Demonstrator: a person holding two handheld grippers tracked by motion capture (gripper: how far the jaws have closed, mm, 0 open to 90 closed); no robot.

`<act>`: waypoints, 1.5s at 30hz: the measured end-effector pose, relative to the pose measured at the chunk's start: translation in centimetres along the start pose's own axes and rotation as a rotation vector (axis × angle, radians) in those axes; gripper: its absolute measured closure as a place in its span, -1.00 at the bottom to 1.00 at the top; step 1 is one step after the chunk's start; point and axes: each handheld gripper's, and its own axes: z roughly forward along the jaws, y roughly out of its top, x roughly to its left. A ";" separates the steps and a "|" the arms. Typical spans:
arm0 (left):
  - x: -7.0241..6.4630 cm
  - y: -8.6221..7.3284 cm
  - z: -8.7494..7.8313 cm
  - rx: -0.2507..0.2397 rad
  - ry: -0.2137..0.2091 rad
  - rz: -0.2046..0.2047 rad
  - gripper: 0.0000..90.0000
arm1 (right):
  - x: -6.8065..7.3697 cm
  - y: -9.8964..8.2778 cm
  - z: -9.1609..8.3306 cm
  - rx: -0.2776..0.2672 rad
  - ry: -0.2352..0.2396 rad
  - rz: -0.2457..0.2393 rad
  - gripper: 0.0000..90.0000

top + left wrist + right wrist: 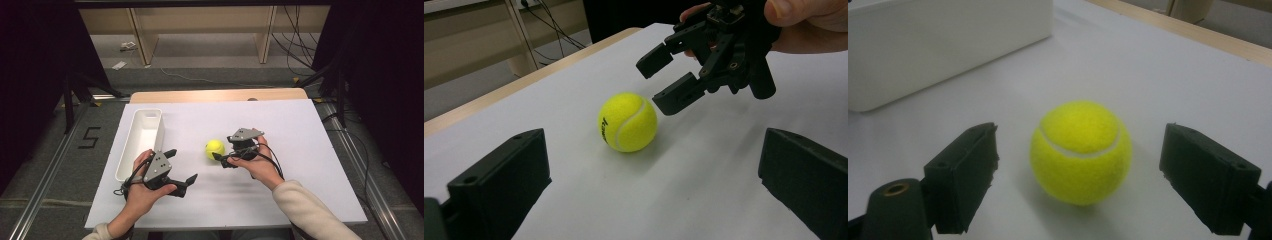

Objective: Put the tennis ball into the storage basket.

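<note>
A yellow tennis ball rests on the white tabletop, near its middle. My right gripper is open just to the right of the ball, jaws pointing left at it. In the right gripper view the ball sits between the two spread jaws of the right gripper, touching neither. My left gripper is open lower left of the ball, apart from it. The left gripper view looks past the left gripper at the ball, with the right gripper close behind it.
A long white tray stands along the table's left side, and its wall lies beyond the ball. A wooden edge runs along the far side. Wooden shelving and cables are on the floor behind.
</note>
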 end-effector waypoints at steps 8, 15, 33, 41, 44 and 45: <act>0.0 0.0 0.0 -0.002 0.000 -0.001 -1.00 | 0.1 0.2 0.9 0.007 0.002 -0.002 -0.64; 0.0 0.0 0.0 -0.002 -0.001 -0.001 -1.00 | 0.1 0.3 1.5 0.016 -0.005 -0.004 -0.64; 0.0 0.0 0.0 -0.003 -0.002 -0.003 -1.00 | -0.1 0.2 3.3 0.054 -0.011 -0.013 -0.64; 0.0 0.0 0.0 -0.003 -0.003 -0.002 -1.00 | -0.1 0.2 4.2 0.068 -0.011 -0.008 -0.64; 0.0 0.0 0.0 -0.002 -0.004 -0.002 -1.00 | -0.1 0.1 4.5 0.075 -0.008 -0.007 -0.64; 0.0 0.0 -0.1 -0.001 -0.004 -0.003 -1.00 | -0.1 0.1 4.6 0.079 -0.009 -0.007 -0.64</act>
